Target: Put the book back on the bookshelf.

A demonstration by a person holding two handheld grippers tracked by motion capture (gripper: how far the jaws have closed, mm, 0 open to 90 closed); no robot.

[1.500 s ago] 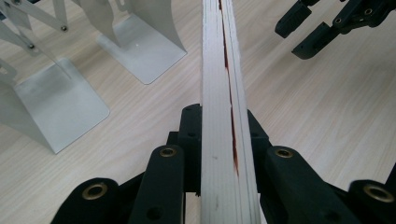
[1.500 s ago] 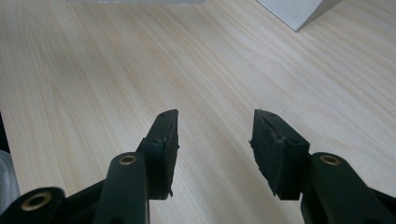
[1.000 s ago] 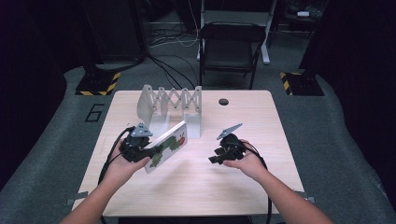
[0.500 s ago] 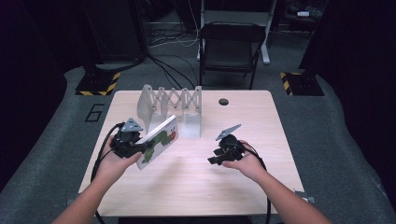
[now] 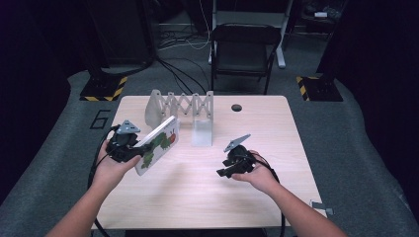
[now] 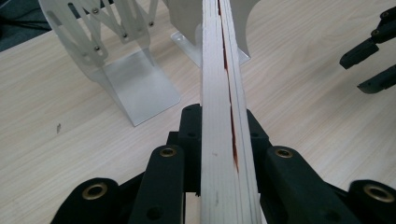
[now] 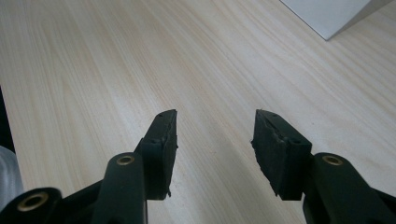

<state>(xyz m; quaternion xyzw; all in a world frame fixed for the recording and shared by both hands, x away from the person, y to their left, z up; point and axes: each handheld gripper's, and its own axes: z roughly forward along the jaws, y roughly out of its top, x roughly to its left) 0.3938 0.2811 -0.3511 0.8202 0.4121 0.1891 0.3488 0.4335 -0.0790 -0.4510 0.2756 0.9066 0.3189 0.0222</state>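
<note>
The book [image 5: 157, 144] is up off the bench [image 5: 207, 197], a thick white board book with a green caterpillar and a red blob on its cover, tilted on edge at the left side and leaning towards the rack. The left claw [image 5: 141, 154] is pinching it at its near lower end, both jaws pressed flat on the covers (in the left claw's view the page edges [image 6: 224, 93] run straight up between them). The left hand [image 5: 112, 165] is wrapped round the claw body, with the grey three-cornered plate on top. Just beyond the book stands a white folding rack [image 5: 180, 104] with a scissor lattice, and its end plates [image 6: 140, 84] rest on the bench. Over on the right, the right claw [image 5: 223, 172] sits low above bare wood, well apart from the book, jaws spread with nothing between them; its pads [image 7: 164, 140] hang over the grain. The right hand [image 5: 254, 173] grips it from behind. A small dark round hole [image 5: 236, 107] sits near the bench's far edge, and a dark folding chair [image 5: 244, 47] stands behind.
</note>
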